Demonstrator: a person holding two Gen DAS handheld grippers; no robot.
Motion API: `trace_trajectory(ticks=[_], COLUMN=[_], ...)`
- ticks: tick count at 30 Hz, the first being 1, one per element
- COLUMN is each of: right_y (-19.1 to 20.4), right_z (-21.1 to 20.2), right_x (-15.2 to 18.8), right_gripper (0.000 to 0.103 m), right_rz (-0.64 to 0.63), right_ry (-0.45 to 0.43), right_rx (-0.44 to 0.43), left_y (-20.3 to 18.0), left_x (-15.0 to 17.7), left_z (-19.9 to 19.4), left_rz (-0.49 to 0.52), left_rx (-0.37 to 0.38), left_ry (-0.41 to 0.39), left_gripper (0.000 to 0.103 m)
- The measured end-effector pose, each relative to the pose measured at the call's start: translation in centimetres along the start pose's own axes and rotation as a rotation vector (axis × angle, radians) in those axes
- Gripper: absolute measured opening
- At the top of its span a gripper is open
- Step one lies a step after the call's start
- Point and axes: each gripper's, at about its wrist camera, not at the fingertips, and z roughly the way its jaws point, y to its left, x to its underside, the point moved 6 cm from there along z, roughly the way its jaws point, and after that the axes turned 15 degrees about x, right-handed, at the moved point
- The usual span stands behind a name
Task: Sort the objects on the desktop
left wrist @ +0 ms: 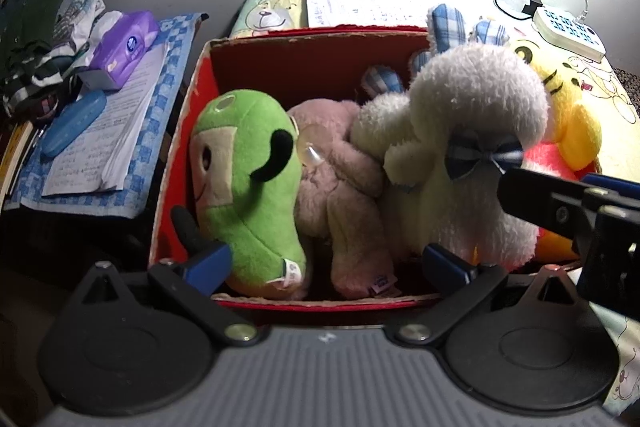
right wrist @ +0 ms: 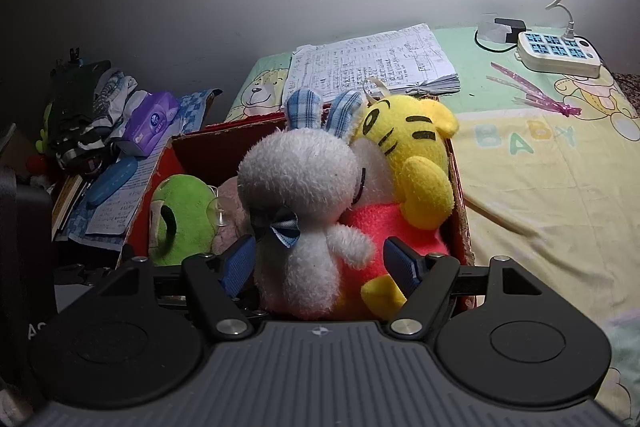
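A red cardboard box (left wrist: 200,99) holds four soft toys packed side by side: a green plush (left wrist: 248,187) at the left, a pink plush (left wrist: 340,195) beside it, a white rabbit (right wrist: 304,211) with blue checked ears and a bow, and a yellow tiger (right wrist: 416,163) in a red top against the right wall.

The right gripper (right wrist: 320,267) has its fingers apart on either side of the rabbit's lower body; the blue pads stand beside the fur with no visible squeeze, so it reads as released rather than clamped. The left gripper (left wrist: 328,261) is also spread wide, its pads hanging over the near edge of the box, one in front of the green plush and one in front of the rabbit, holding nothing.

The rabbit sits high, leaning on the tiger and standing well above the rim. If the right gripper pulls away and a pad snags the fur or the bow, the rabbit could be dragged out or tip over the near edge. The two grippers are close together here, so a careless move could knock one against the other. The box is full, and pressing anything more in would likely push a toy out.

Readable writing is scarce: the bedsheet (right wrist: 540,187) spells "BABY" in pastel letters. The purple tissue pack (right wrist: 154,123) carries a round blue logo too small to read, and the handwritten papers (right wrist: 372,63) are not legible.
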Motion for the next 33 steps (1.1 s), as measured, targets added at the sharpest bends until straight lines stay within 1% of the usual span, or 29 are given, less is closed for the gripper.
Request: trace_trajectory(ticks=[3,10,13,20,24,28,33], right_y=[0.1,0.1,0.0,-0.4,-0.7,-1.3,-2.5], right_z=[-0.1,-0.1,-0.3,-0.9,-1.2,-1.3,-1.6], right_x=[0.1,0.1,-0.1,-1.1,-1.2,-0.8,-0.4], right_gripper=[0.073,0.073,0.073,0.074,0.074,0.074,0.074], right_rz=[-0.009,-0.008,-0.01,0.002,0.001,0.009,0.022], right_ry=[-0.002,0.007,-0.006,-0.025,-0.031,-0.02,-0.02], right_rx=[0.005,0.02,0.035,0.033,0.036,0.048,0.085], left_y=[0.0,-0.4,-0.6,-0.6,-0.9,-1.7,-3.2], left_x=[-0.1,-0.2,-0.7,-2.1,-2.1,-1.3,-0.6], left_z=[-0.2,-1.0,-1.3,-2.1,-2.2,-1.8,-1.6], left_rz=[-0.002,0.024,0.047,0.072,0.075,0.06,0.069], left_rx=[-0.019,-0.03,-0.045,-0.062,-0.049,0.001,0.037], left_ry=[0.014,0.02,0.011,-0.01,-0.003,0.024,0.037], left_gripper=[0.102,0.102,0.102,0.102,0.102,0.102,0.102])
